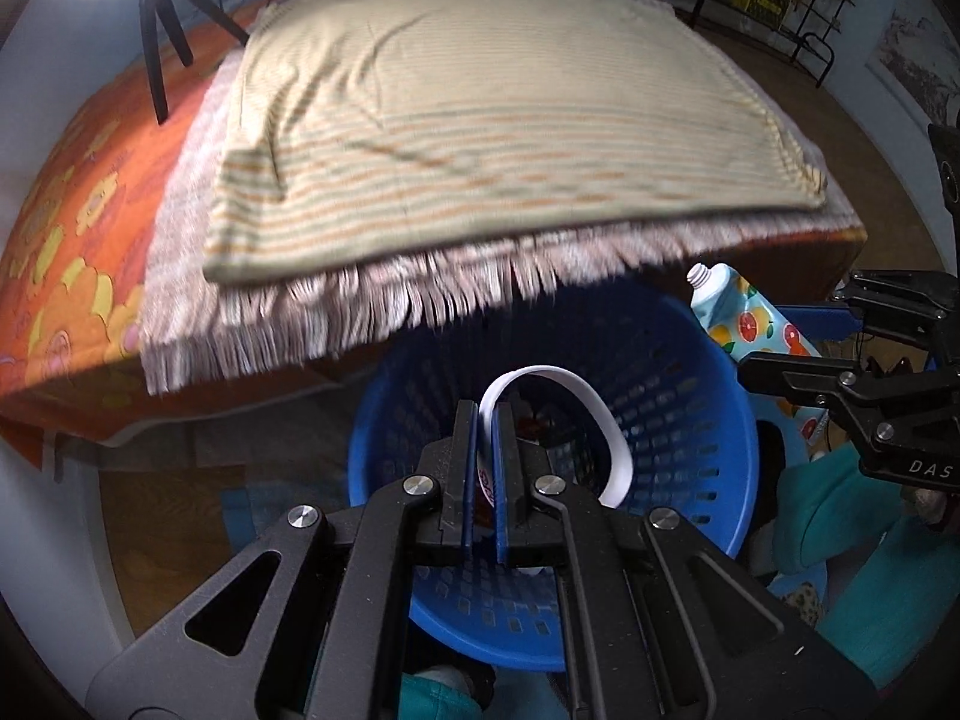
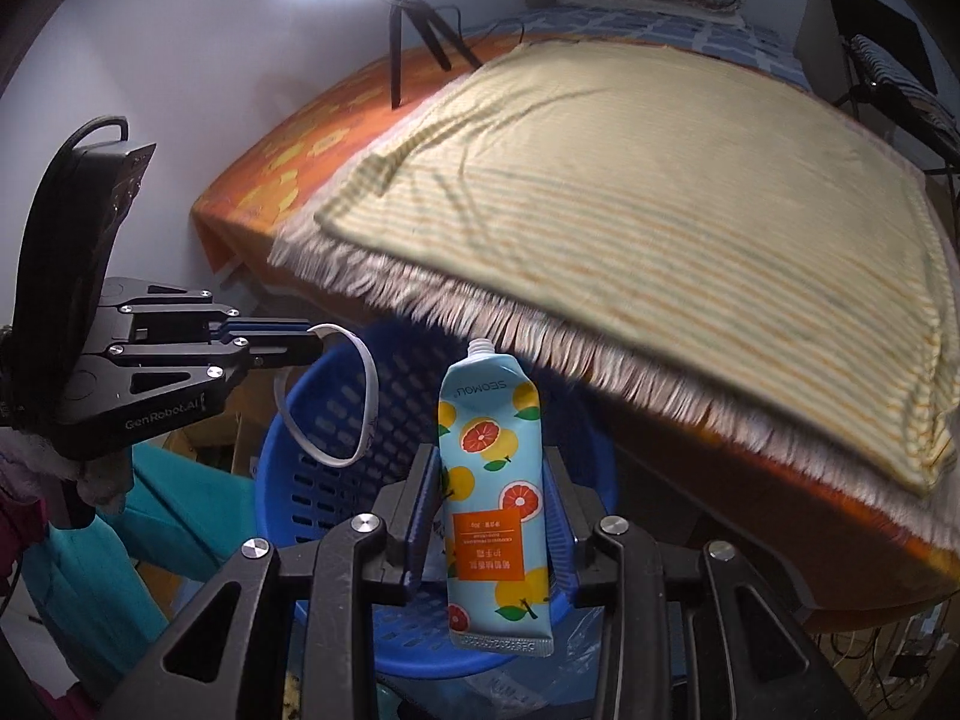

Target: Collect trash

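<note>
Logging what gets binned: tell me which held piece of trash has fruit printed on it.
The tube in the right hand-held gripper: pale blue, printed with oranges and grapefruit slices, cap off. The left hand-held gripper holds a plain white strip.

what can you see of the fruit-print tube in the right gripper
The tube is a soft, squeezable-looking pale blue one printed with grapefruit and orange slices, an orange label panel and the brand name SEOMOU near its shoulder. Its white threaded neck points up and away with no cap on; the flat crimped end hangs toward the camera. The right gripper has its jaws shut on the tube's sides, holding it over the blue perforated basket, just below the bed's fringed blanket.
</note>
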`<state>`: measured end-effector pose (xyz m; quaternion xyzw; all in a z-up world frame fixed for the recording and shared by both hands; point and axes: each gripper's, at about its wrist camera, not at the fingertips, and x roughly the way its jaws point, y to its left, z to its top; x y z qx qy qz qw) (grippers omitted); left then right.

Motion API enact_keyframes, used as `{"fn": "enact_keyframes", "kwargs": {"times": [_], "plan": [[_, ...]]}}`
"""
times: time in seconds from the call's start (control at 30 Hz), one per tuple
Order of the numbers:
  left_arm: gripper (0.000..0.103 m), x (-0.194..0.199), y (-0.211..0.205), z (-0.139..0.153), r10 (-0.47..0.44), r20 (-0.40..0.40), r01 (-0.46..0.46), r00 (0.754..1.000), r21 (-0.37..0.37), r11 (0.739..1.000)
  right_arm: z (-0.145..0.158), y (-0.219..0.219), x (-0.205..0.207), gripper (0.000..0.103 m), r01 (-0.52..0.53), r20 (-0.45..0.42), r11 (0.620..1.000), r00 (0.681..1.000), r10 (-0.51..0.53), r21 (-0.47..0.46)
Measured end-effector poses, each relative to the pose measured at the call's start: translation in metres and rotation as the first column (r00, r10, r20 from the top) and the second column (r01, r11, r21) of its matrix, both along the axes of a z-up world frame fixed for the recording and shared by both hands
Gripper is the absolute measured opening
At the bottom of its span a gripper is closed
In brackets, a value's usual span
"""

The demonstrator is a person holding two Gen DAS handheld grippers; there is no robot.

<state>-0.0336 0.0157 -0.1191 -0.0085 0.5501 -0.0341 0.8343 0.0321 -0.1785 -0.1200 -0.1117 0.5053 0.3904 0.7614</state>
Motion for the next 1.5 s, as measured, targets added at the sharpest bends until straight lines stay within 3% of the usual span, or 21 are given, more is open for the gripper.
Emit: {"fn": "enact_keyframes", "kwargs": {"times": [0.4, 0.53, 0.63, 0.8, 0.87, 0.9, 1.03, 1.13, 1.23, 1.5], "plan": [[0.002, -0.003, -0.008, -0.021, -0.017, -0.048, 0.017, 0.999, 0.014, 1.0, -0.017, 0.004, -0.001, 0.035, 0.0, -0.009, 1.0, 1.0, 0.0, -0.031], [0.002, -0.003, -0.008, -0.024, -0.014, -0.057, 0.014, 0.998, 0.014, 1.0, -0.018, 0.004, 0.001, 0.047, 0.012, -0.016, 0.999, 1.0, -0.013, -0.03], [0.003, -0.001, -0.007, -0.025, -0.013, -0.063, 0.014, 0.998, 0.016, 1.0, -0.017, 0.004, 0.001, 0.05, 0.017, -0.014, 0.999, 1.0, -0.017, -0.029], [0.019, 0.0, -0.007, -0.027, -0.01, -0.066, 0.011, 0.998, 0.018, 1.0, -0.015, 0.003, 0.003, 0.059, 0.025, -0.005, 0.999, 1.0, -0.025, -0.027], [0.041, 0.0, -0.007, -0.026, -0.007, -0.054, 0.008, 0.998, 0.024, 1.0, -0.015, 0.003, 0.003, 0.06, 0.027, -0.001, 0.999, 1.0, -0.027, -0.027], [0.044, 0.0, -0.007, -0.024, -0.006, -0.047, 0.007, 0.999, 0.024, 1.0, -0.014, 0.003, 0.003, 0.063, 0.029, 0.003, 0.999, 1.0, -0.029, -0.029], [0.047, 0.0, -0.007, -0.022, -0.001, -0.04, 0.002, 0.999, 0.026, 1.0, -0.013, 0.002, 0.003, 0.072, 0.035, 0.016, 0.999, 0.999, -0.034, -0.033], [0.058, 0.001, -0.006, -0.021, 0.009, -0.039, -0.008, 0.999, 0.026, 1.0, -0.012, 0.0, 0.004, 0.077, 0.043, 0.027, 0.998, 0.999, -0.042, -0.037], [0.058, 0.002, -0.004, -0.017, 0.015, -0.032, -0.014, 0.999, 0.023, 1.0, -0.01, -0.001, 0.005, 0.081, 0.054, 0.036, 0.998, 0.998, -0.053, -0.036], [0.065, 0.007, 0.0, -0.002, 0.037, 0.009, -0.037, 0.999, 0.0, 0.999, -0.001, -0.004, 0.009, 0.086, 0.083, 0.07, 0.996, 0.994, -0.08, -0.039]]}}
